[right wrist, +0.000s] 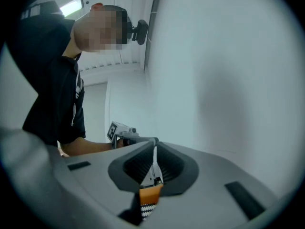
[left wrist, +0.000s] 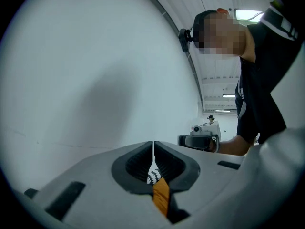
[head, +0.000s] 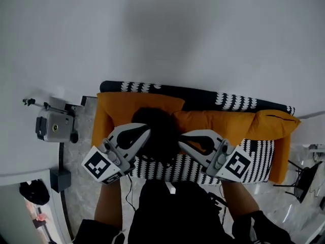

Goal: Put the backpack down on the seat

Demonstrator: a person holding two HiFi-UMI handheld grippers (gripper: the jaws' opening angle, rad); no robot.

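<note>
Black fabric backpack (head: 158, 132) rests on black-and-white patterned sofa seat (head: 259, 162), propped against orange cushions (head: 223, 122). Left hand-held gripper (head: 147, 131) and right hand-held gripper (head: 181, 138) flank it, jaws closed on nothing. Placement looks done.

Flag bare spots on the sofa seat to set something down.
Free: patterned seat between the right tool and the orange end cushion. Crowded: centre, black backpack flanked by both tools; left tool hides the seat's left part.
</note>
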